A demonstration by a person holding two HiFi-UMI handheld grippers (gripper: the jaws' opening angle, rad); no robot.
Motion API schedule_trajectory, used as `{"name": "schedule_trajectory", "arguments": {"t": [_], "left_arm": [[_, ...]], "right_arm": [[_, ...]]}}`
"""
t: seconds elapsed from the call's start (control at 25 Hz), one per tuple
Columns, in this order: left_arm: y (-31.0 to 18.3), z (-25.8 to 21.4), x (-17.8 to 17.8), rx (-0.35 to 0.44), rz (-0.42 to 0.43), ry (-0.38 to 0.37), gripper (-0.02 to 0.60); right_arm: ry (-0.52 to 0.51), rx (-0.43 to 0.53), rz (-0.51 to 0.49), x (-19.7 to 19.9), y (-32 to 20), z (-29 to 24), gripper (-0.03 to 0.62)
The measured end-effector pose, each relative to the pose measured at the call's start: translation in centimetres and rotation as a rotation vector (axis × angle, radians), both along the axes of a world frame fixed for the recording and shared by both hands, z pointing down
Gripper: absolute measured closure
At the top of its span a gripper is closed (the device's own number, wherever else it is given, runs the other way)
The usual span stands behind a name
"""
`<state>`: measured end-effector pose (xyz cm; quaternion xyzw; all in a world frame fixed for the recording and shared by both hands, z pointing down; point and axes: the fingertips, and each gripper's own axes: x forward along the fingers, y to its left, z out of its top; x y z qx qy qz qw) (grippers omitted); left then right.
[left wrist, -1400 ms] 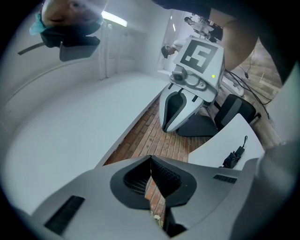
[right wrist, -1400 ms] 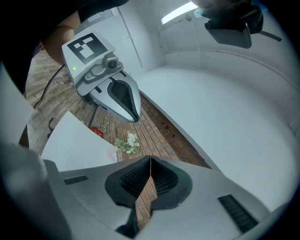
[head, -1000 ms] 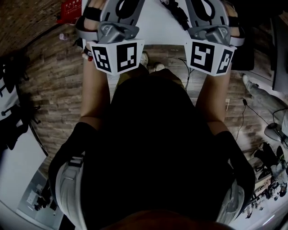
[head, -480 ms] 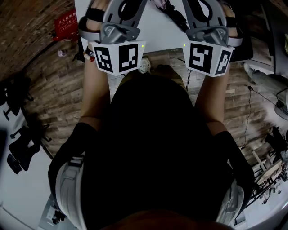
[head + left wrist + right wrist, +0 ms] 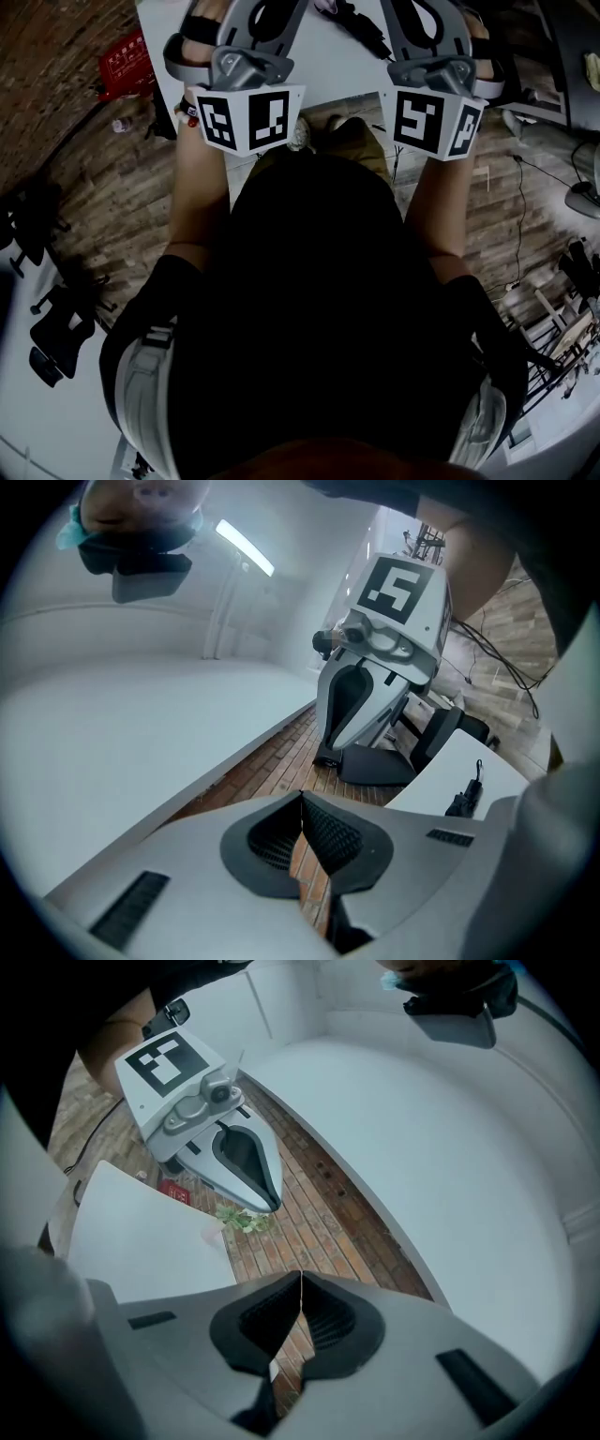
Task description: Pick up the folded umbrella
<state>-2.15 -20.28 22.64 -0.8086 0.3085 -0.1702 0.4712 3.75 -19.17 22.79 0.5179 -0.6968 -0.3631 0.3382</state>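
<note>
Floor (image 5: 112, 187) and red box (image 5: 124, 64) have slid down-left in the head view since a second ago. We see the umbrella (image 5: 361, 30), a dark shape, on the white desk (image 5: 337, 75) at 12 o'clock, between our arms. Both the left hand-held gripper (image 5: 302, 803) and the right hand-held gripper (image 5: 300, 1283) are closed tight, holding nothing.
</note>
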Motion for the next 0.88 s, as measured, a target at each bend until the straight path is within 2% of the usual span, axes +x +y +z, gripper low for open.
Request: {"name": "schedule_trajectory", "arguments": {"t": [0.28,0.76,0.8,0.88], "left_arm": [[-0.5,0.6,1.4,-0.019,0.007,0.001,0.568],[-2.2,1.4,3.4,-0.041,-0.014,-0.007,0.568],[-2.4,1.5,3.6,-0.043,-0.016,-0.008,0.568],[-2.7,1.6,3.8,-0.048,-0.020,-0.010,0.568]], "right_arm": [[-0.046,-0.028,0.009,1.3,-0.9,0.7,0.563],[-0.194,-0.184,-0.034,2.9,-3.5,4.0,0.559],[-0.200,-0.200,-0.034,3.0,-3.7,4.4,0.547],[-0.214,-0.238,-0.037,3.2,-4.0,5.5,0.468]]}}
